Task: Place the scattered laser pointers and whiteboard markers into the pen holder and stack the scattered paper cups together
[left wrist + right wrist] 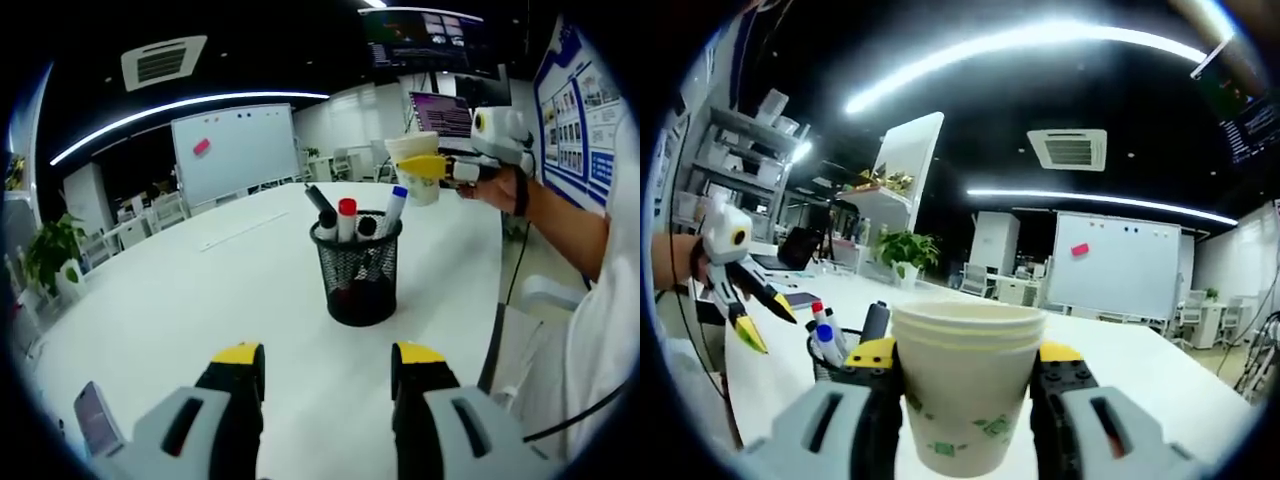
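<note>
**Stacked paper cups held aloft; pen holder filled on the table**

In the left gripper view, the left gripper (326,362) hovers over the white table (180,290) with its yellow-tipped jaws spread apart and nothing between them. Just beyond it stands the black mesh pen holder (362,275), upright near the table's right edge. It contains several whiteboard markers, among them a red-capped marker (346,218), a blue-capped marker (396,207) and a black marker (321,208) that leans left. Farther off and to the right, the right gripper (436,168) is raised above the table, held by a person's hand (505,178), and carries the stacked paper cups (416,166). A phone (97,417) lies at the near left edge of the table. A whiteboard (236,150) stands in the far background.

In the right gripper view, the right gripper (966,362) clamps the stacked paper cups (966,385) between its jaws, with several nested rims visible at the top. Behind the cups to the left, the pen holder (830,362) is partly hidden, and the left gripper (758,318) appears beyond it with jaws open.
</note>
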